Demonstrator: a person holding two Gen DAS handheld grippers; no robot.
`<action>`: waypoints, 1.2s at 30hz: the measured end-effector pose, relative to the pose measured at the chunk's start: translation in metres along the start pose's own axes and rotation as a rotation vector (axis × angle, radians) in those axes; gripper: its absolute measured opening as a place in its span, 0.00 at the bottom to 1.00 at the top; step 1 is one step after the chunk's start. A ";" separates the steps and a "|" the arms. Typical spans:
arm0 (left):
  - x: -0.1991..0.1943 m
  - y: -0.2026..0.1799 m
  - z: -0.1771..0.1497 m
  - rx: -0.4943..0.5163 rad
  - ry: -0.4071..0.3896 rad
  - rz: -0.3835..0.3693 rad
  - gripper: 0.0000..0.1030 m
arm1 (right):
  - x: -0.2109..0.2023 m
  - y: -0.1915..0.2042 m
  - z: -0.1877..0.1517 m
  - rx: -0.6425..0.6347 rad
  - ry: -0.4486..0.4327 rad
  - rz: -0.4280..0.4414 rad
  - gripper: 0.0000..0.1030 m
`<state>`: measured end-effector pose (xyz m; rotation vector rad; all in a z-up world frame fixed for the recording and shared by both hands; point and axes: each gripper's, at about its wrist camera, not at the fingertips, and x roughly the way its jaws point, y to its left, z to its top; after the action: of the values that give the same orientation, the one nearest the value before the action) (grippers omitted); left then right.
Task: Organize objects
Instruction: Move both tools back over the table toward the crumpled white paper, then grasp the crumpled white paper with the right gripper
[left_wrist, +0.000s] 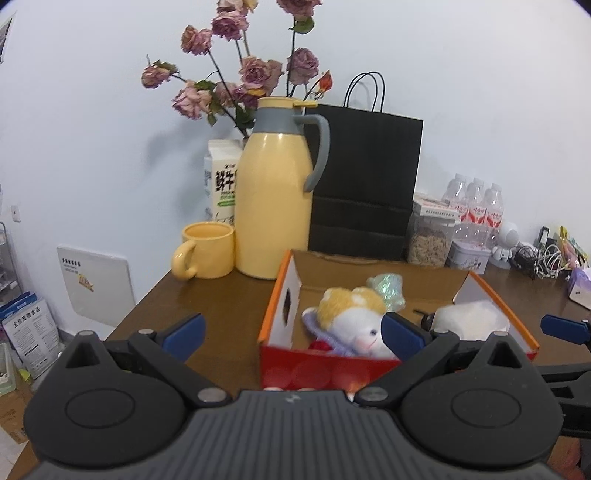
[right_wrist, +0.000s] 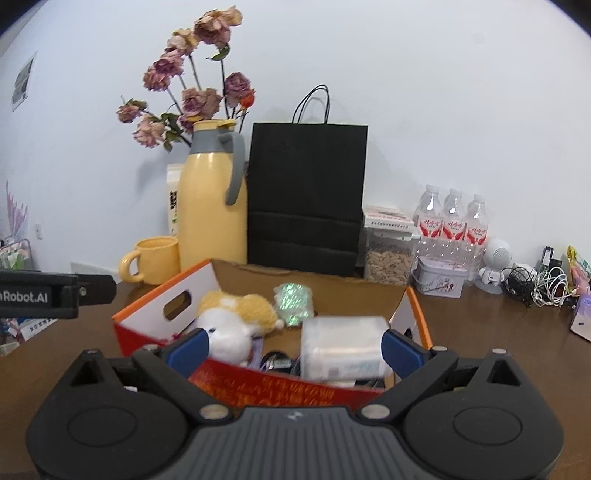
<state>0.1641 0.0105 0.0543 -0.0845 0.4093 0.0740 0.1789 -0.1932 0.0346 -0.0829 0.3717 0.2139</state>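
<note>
Both grippers are spread wide with nothing between the blue pads. The left gripper (left_wrist: 293, 334) sits in front of the near-left corner of the open red-and-orange cardboard box (left_wrist: 280, 314), and the right gripper (right_wrist: 293, 349) faces the box's front wall. Inside the box: a white-and-yellow plush cat (right_wrist: 236, 321) on the left, a crinkly iridescent green wrapper (right_wrist: 293, 301) toward the back, and a clear plastic-wrapped white pack (right_wrist: 343, 347) on the right. Behind the box on the brown wooden table (left_wrist: 221, 295) stand a yellow ceramic mug (left_wrist: 205, 251), a tall yellow thermos jug with grey handle (left_wrist: 275, 199) and a black paper bag (left_wrist: 365, 181).
</note>
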 end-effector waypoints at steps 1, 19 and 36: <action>-0.003 0.003 -0.003 0.001 0.005 0.004 1.00 | -0.002 0.002 -0.002 -0.001 0.006 0.004 0.97; -0.020 0.041 -0.052 -0.009 0.120 0.039 1.00 | -0.011 0.022 -0.055 -0.010 0.192 0.104 0.97; -0.026 0.052 -0.071 -0.031 0.170 -0.002 1.00 | 0.012 0.034 -0.080 -0.032 0.332 0.220 0.99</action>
<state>0.1083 0.0537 -0.0036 -0.1225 0.5783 0.0713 0.1539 -0.1677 -0.0457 -0.1092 0.7092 0.4254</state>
